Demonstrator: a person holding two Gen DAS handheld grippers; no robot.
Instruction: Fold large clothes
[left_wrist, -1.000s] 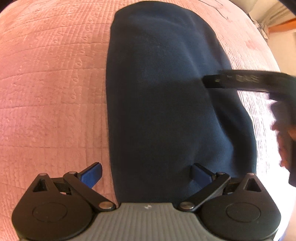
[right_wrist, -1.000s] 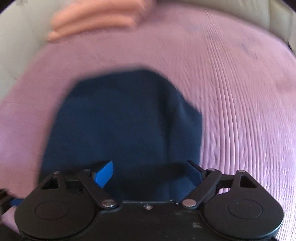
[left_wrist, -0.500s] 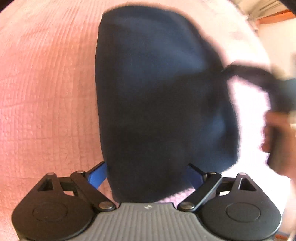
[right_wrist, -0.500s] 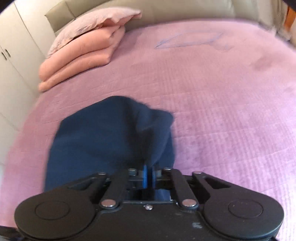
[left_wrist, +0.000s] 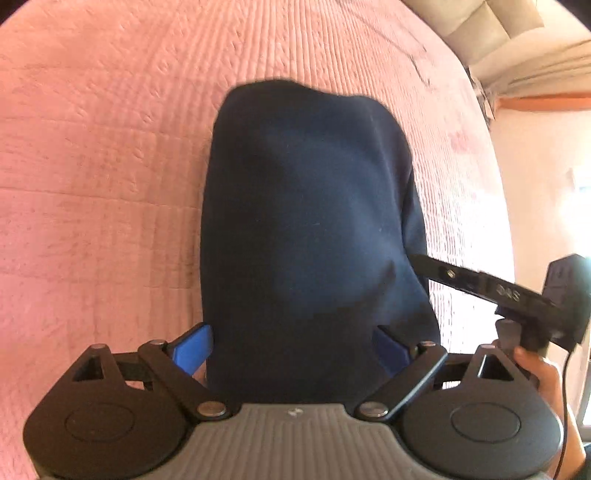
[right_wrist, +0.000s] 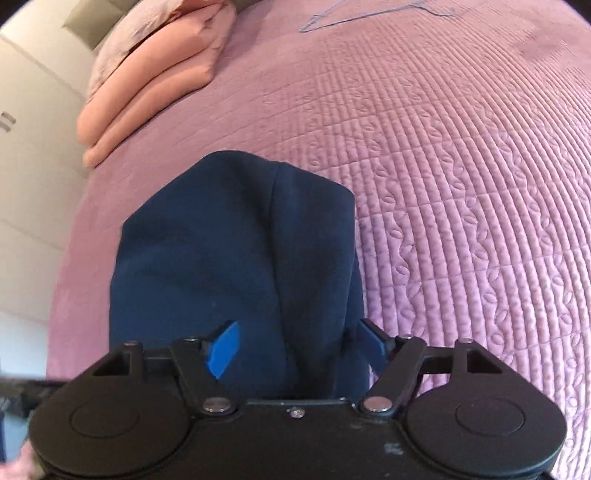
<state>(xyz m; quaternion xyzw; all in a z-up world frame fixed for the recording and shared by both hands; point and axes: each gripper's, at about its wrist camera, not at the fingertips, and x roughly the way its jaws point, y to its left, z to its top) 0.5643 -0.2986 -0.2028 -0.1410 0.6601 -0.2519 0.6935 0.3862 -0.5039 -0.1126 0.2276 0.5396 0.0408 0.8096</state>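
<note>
A dark navy garment (left_wrist: 306, 221) lies folded into a narrow bundle on the pink quilted bed. My left gripper (left_wrist: 291, 349) is open, its blue pads on either side of the garment's near end. My right gripper (right_wrist: 295, 349) is open too, with the garment (right_wrist: 236, 251) lying between its blue pads; a fold line runs down the cloth. In the left wrist view the right gripper's black finger (left_wrist: 480, 284) reaches to the garment's right edge, with a hand on its handle.
The pink quilted bedspread (right_wrist: 461, 184) covers all around the garment. Folded pink bedding (right_wrist: 155, 62) lies at the far left by a white wardrobe (right_wrist: 29, 110). A thin wire hanger (right_wrist: 369, 14) lies at the far side. The bed's right edge (left_wrist: 495, 184) meets a bright wall.
The right gripper was shut on the garment's edge half a second ago and has now let go and opened. The garment has become a shorter bundle. The left gripper stayed open.
</note>
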